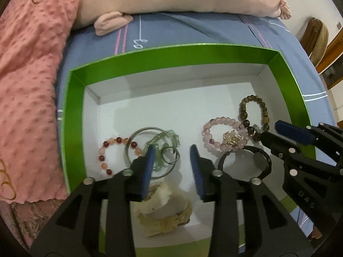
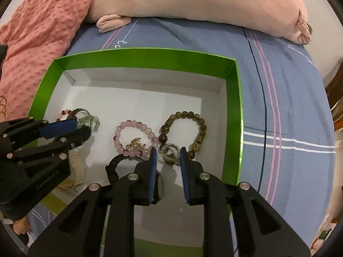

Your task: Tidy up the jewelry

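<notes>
Hovering over the green-walled box (image 1: 72,115), the left gripper (image 1: 171,150) holds its jaws apart above the silver bangle (image 1: 137,133) and green bead bracelet (image 1: 169,138). The right gripper (image 2: 167,152), also spread, straddles the brown bead bracelet (image 2: 184,114) (its knotted charm), beside the pink bead bracelet (image 2: 133,124).

box (image 1: 75,115) on bedsheet (image 1: 193,30); inside, left to right: red bead bracelet (image 1: 103,152), bangle (image 1: 137,137), pink bead bracelet (image 2: 133,126), brown bead bracelet (image 2: 199,126); pillow (image 2: 193,2) behind.

Glossy green box (image 1: 175,53), matt white floor; nubby pink blanket (image 1: 27,98).
</notes>
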